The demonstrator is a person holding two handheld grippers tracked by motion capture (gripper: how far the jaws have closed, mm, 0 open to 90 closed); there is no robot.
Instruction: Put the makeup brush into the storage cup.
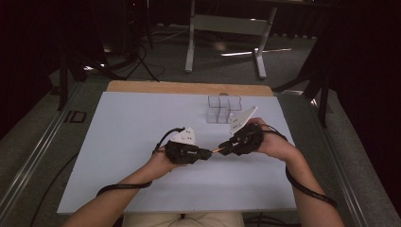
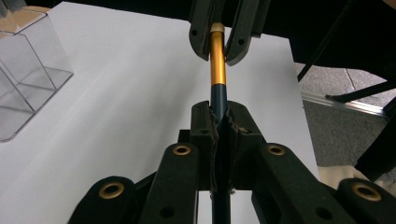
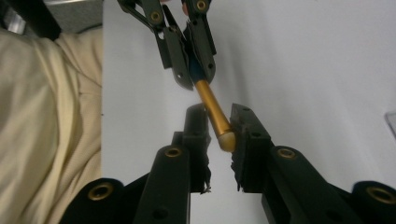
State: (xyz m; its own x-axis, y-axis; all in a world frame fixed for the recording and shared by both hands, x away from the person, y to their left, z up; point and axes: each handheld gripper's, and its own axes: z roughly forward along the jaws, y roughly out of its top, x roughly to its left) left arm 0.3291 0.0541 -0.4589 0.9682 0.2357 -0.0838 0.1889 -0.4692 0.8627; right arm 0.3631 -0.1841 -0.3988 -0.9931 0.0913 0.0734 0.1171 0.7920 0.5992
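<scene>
A pen with a dark blue barrel and a gold cap (image 1: pixel 216 150) hangs level a little above the white board, between my two grippers. My left gripper (image 1: pixel 208 152) is shut on the blue barrel (image 2: pixel 219 100); its pads (image 2: pixel 212 135) press both sides. My right gripper (image 1: pixel 222 149) faces it from the right, its jaws on either side of the gold cap (image 3: pixel 210 95). The cap's rounded end leans on one jaw, and a sliver of white shows between it and the other. From the left gripper view, the right gripper (image 2: pixel 218 46) brackets the gold cap (image 2: pixel 217 56) closely.
A clear plastic box with compartments (image 1: pixel 223 109) stands on the white board (image 1: pixel 127 142) behind the right hand, and at the upper left of the left gripper view (image 2: pixel 23 70). The person's cream clothing (image 3: pixel 46 116) lies at the board's near edge. Table legs stand beyond.
</scene>
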